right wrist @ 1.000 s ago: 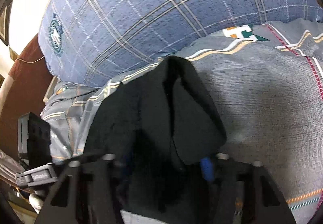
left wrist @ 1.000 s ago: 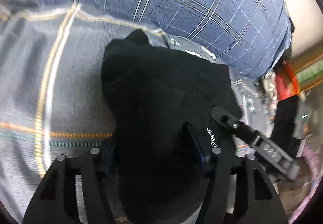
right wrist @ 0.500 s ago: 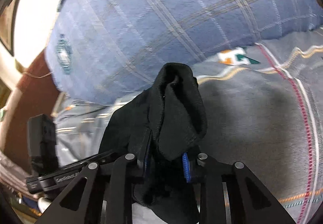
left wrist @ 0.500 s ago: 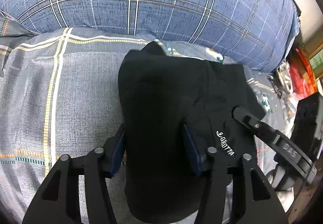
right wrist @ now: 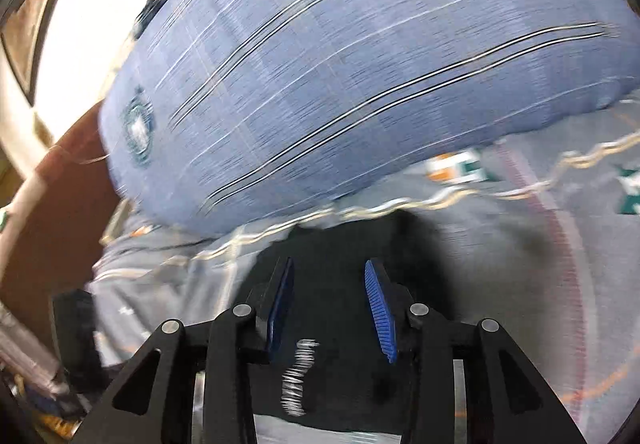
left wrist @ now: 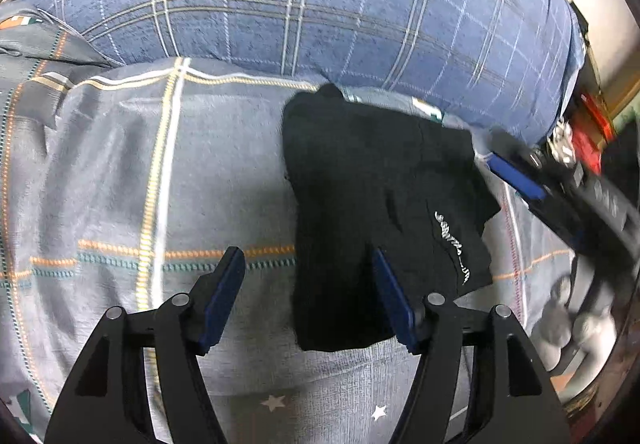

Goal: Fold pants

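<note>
Lying flat, folded black knit pants on gray plaid bedsheet.

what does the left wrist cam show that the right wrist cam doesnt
Only the left wrist view shows the folded black pants whole, lying flat, plus the right gripper at their far corner and red clutter beyond. Only the right wrist view shows the round emblem on the pillow and the brown headboard. Both show the blue plaid pillow, the grey bedsheet, the pants' white lettering, and open jaws on the left gripper.
</note>
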{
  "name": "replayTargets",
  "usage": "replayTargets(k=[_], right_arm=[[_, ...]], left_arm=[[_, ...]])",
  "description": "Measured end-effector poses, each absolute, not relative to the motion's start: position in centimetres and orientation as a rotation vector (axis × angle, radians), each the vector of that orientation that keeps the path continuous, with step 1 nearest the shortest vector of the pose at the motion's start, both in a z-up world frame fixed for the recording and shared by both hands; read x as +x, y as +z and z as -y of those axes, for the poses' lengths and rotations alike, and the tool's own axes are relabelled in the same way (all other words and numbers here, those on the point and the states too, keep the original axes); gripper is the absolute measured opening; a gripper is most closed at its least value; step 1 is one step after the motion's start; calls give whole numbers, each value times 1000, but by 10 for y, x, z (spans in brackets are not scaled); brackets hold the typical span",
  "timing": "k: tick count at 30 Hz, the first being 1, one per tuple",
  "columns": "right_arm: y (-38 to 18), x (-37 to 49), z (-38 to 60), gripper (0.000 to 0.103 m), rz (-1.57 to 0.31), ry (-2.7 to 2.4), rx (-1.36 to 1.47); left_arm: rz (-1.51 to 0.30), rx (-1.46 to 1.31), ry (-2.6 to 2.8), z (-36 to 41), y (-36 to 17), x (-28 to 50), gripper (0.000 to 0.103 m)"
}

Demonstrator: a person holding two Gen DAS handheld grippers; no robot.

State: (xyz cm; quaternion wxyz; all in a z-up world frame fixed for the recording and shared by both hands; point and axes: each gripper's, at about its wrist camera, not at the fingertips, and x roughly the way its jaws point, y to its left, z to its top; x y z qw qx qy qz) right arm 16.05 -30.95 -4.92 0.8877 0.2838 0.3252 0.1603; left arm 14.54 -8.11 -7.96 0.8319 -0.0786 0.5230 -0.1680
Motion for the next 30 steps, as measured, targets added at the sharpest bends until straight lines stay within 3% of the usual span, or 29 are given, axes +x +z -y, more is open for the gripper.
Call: replayTargets(k=[3,7,8,13,18,22,30], right_arm=[[-74,193,301,40,-778,338,613],[-86,207,313,29,-782,238,593],[-82,201,314,34,-764,234,594],[-49,152,308,35,-669,216,518],[-36,86,300,44,-594,186,453],[-42,41,283,52,-580,162,372],[-72,-11,244,63,-655,214,350]], left_arm=[[-1119,-174,-366,85,-84,144,66],[-1116,-174,-377,87,-79,142,66],[-1108,-164,-374,86,-76,140,66],[-1011,-105,-330,80,-53,115,66],[-841,-14,-209,69,-22,69,66],[-707,37,-99,61,0,34,84],[-611,-89,29,30,25,3,92]])
